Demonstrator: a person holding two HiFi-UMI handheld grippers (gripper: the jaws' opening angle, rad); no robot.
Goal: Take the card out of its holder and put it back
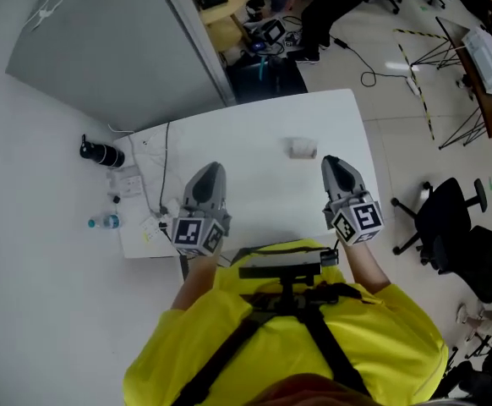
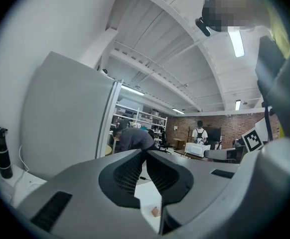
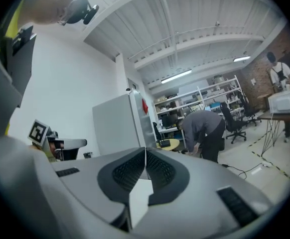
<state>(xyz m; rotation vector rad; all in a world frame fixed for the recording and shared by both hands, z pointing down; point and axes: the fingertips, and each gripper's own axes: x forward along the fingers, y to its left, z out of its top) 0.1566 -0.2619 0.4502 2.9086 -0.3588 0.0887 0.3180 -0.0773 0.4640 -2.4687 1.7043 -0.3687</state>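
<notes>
L claw: jaws tip to tip, nothing btwn; I hold it over table's near edge
R claw: also closed & empty; same edge, well apart from L
Card holder: on table, ahead btwn claws, nearer R; too blurred to read what's in it
Room: holder well apart from every edge; cables & bottle crowd L edge; chair off R edge

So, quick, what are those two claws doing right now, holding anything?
Left claw: closed, tips touching, nothing between them.
Right claw: closed, tips touching, nothing between them.
</notes>
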